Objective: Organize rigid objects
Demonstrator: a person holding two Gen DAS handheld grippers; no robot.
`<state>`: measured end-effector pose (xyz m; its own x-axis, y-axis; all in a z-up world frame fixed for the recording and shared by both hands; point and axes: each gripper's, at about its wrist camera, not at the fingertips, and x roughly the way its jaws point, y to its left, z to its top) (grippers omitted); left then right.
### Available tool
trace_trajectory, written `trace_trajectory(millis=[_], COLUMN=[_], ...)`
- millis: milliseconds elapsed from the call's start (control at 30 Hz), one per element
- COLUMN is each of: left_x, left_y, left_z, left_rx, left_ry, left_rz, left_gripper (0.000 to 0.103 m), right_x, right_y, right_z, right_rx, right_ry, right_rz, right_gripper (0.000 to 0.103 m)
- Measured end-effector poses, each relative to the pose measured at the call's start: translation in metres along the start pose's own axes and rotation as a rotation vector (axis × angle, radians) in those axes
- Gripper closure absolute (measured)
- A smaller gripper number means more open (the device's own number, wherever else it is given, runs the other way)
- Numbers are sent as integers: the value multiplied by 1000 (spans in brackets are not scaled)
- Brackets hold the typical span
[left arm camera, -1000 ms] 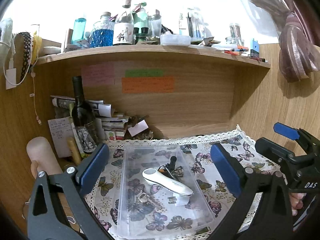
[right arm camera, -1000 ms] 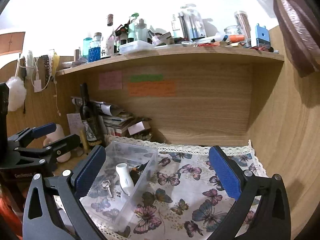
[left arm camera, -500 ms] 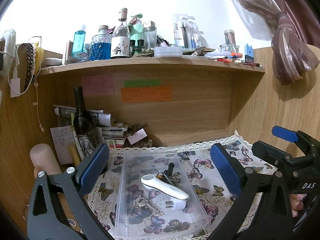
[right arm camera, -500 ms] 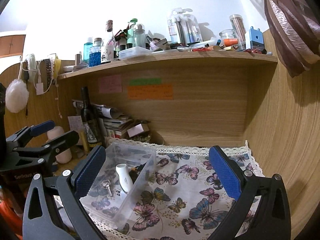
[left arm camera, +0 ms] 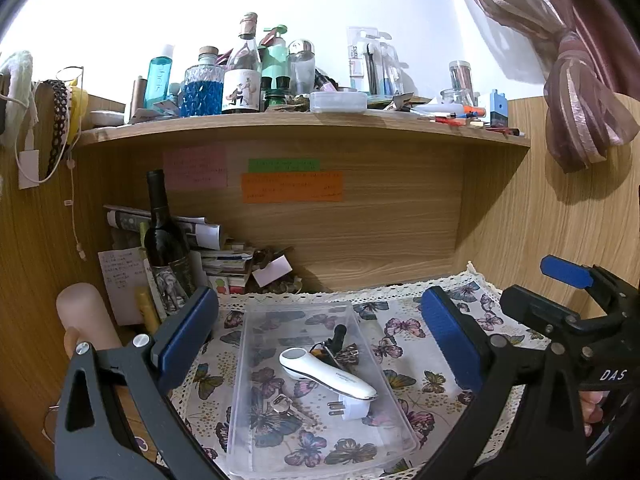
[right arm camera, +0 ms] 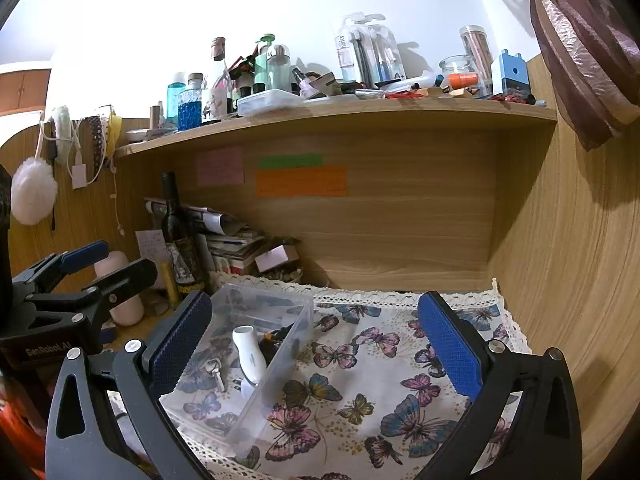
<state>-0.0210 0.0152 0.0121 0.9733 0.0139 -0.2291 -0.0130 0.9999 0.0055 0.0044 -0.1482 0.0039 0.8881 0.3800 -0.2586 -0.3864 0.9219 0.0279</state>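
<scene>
A clear plastic bin [left arm camera: 240,420] sits on the butterfly cloth [left arm camera: 404,364]. In it lie a white handheld device [left arm camera: 326,372], a key [left arm camera: 286,404], a white plug adapter [left arm camera: 350,408] and a small black item [left arm camera: 338,338]. My left gripper [left arm camera: 318,336] is open and empty, held above and in front of the bin. My right gripper [right arm camera: 314,334] is open and empty over the cloth, with the bin [right arm camera: 280,360] at its left finger. The white device [right arm camera: 248,354] and key [right arm camera: 214,372] show there too.
A dark wine bottle [left arm camera: 164,244], stacked papers [left arm camera: 224,264] and a pink cylinder [left arm camera: 82,316] crowd the back left. A shelf [left arm camera: 304,128] above carries several bottles and jars. Wooden walls close in at back and right [right arm camera: 560,280]. A curtain [left arm camera: 580,104] hangs upper right.
Both grippers have drawn back and risen slightly, so the bin and cloth look smaller and lower. Nothing in the bin has moved.
</scene>
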Motion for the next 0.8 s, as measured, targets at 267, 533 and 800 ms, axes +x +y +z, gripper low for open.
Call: trace_trajectory(millis=[267,533,800], left_x=[0,2,3], left_y=[-2,-1,-1], left_z=[-1,-2,-2], left_rx=[1,-11,-11], left_ry=[2,8,10], left_rz=[-9,-13,-13], left_gripper=[0,0,0], right_x=[1,1,1], right_y=[-1,-1,-1], right_z=[0,0,0], right_rx=[0,1,1], right_ry=[2,2,2], right_rz=[2,2,3], right_gripper=[0,0,0])
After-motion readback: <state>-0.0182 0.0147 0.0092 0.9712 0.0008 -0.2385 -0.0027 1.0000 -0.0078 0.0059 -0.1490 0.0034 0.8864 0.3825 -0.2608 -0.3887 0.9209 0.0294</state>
